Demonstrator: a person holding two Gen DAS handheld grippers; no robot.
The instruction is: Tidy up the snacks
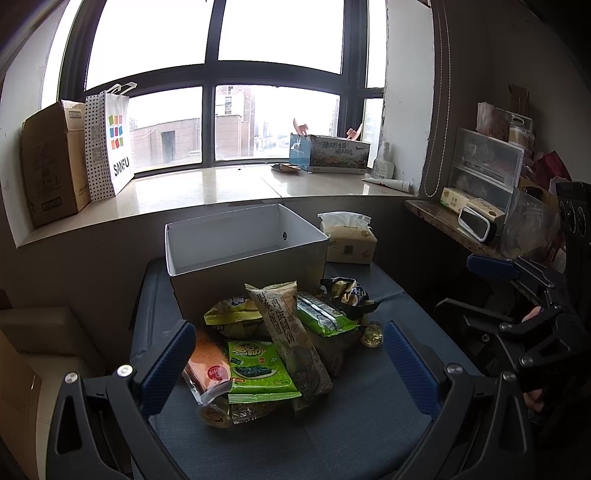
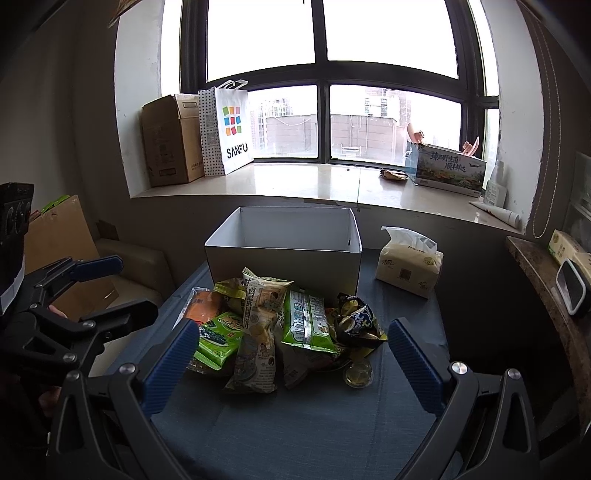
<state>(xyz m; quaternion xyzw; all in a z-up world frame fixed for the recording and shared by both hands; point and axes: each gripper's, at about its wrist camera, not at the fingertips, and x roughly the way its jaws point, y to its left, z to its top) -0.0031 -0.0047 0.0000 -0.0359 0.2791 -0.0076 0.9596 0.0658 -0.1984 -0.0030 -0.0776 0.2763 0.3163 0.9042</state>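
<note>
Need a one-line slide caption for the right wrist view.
Open right gripper poised over a pile of snack packets on the blue table, empty white box behind.

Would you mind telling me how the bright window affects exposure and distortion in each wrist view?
Left wrist view: window blown out white, frame bowed, snack pile dim but legible. Right wrist view: same blown-out panes, white box evenly lit, corners vignetted black.
</note>
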